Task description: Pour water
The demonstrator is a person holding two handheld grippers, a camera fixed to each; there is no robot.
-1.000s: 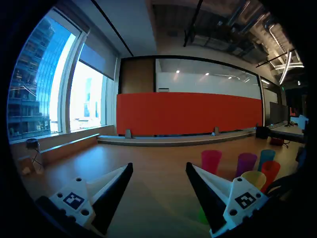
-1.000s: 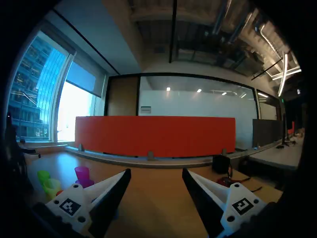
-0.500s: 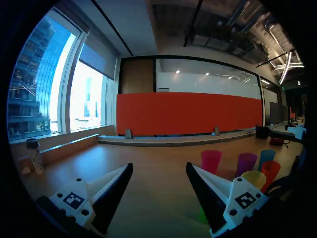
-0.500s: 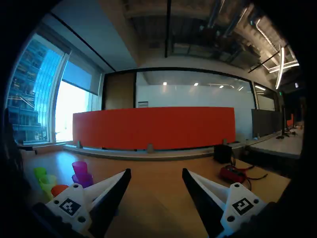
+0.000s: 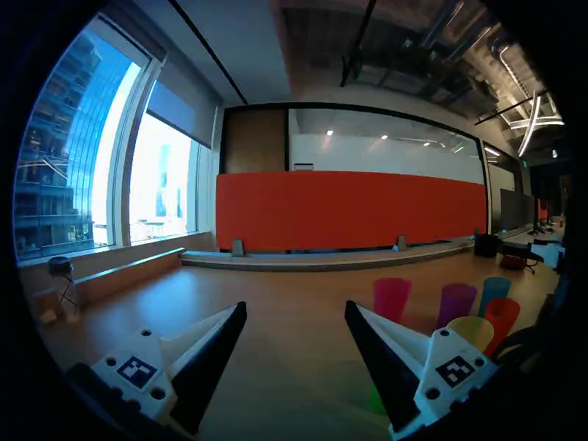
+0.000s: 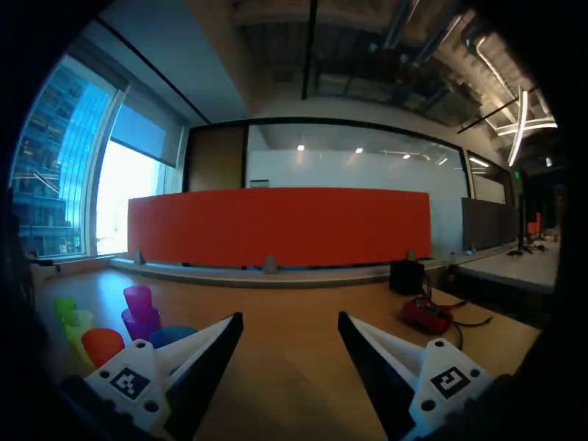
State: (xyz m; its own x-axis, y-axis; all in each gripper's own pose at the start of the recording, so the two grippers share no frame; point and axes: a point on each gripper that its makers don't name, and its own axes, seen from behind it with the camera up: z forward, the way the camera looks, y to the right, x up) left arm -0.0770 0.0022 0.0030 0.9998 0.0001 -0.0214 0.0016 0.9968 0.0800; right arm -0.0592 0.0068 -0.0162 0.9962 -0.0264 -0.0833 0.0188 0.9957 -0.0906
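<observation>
Nearest the camera in the left gripper view, the left tool stands wide open, its two fingers well apart over the bare bench. It holds nothing. Just past its right-hand finger, toward the right side of the bench, a cluster of cups stands upright. A yellow cup is nearest, partly hidden by the finger, and an orange cup stands just beside it. A pink cup, a purple cup and a teal cup form a row behind them. No water can be made out in any cup.

In the right gripper view, the right tool is likewise spread wide and empty above bare bench surface. The cups stand to the left of its left-hand finger. The orange cup and the teal cup are closest to that finger, and the teal one is partly hidden behind it. The purple and pink cups stand behind them. The yellow cup and a green cup are farther toward the left edge.

Farther out, near the right side of the bench, lies a red device with dark cables, and a black box stands behind it. An orange partition runs along the far edge of the bench. Tall windows rise on the left.
</observation>
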